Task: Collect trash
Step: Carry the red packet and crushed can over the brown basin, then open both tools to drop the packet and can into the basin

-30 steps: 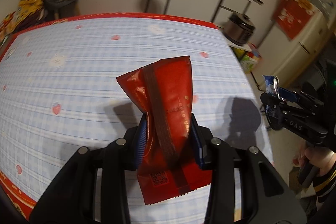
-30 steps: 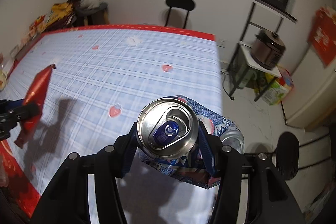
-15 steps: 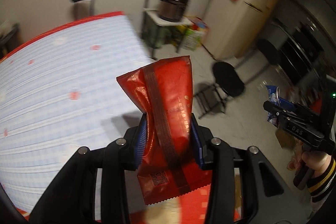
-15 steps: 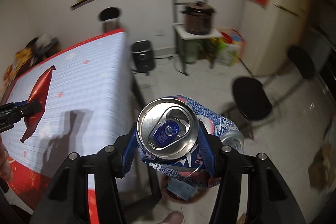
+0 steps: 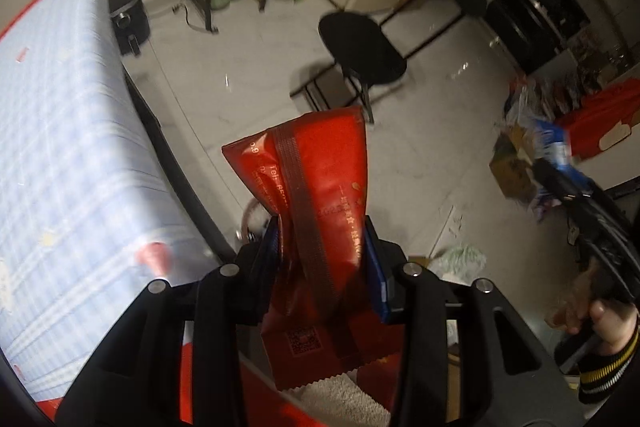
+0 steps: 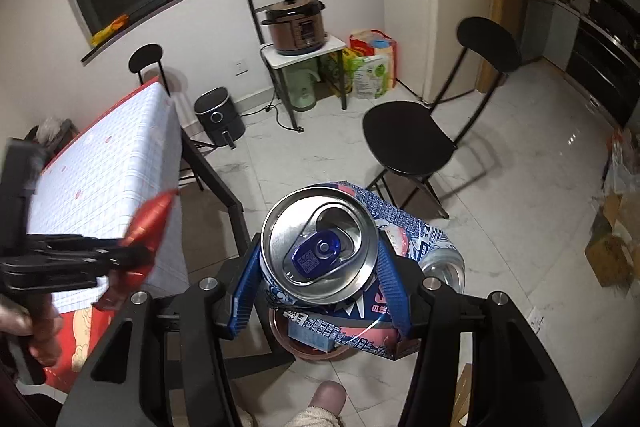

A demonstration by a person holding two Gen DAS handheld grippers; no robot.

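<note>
My left gripper (image 5: 322,251) is shut on a crumpled red snack wrapper (image 5: 316,179), which sticks up between the blue pads. In the right wrist view, that left gripper (image 6: 136,255) and the wrapper (image 6: 150,223) hang beside the table's corner. My right gripper (image 6: 320,267) is shut on a crushed blue-and-white drink can (image 6: 320,247), silver top facing the camera. Right below the can, a round reddish bin (image 6: 308,353) stands on the floor with a pale box inside. The left wrist view shows the right gripper (image 5: 552,167) blurred at the right, held by a hand (image 5: 600,311).
The table with the blue-check cloth (image 6: 116,167) fills the left side, its dark leg (image 6: 216,183) close by. A black folding chair (image 6: 408,143) stands on the white tiled floor. An air fryer (image 6: 218,117), a cooker (image 6: 296,27) on a stand and cardboard boxes (image 6: 612,255) lie farther off.
Both grippers have swung off the tabletop to the right, past its edge, and now hang over the floor. Each keeps its grip, on the wrapper and the can.
</note>
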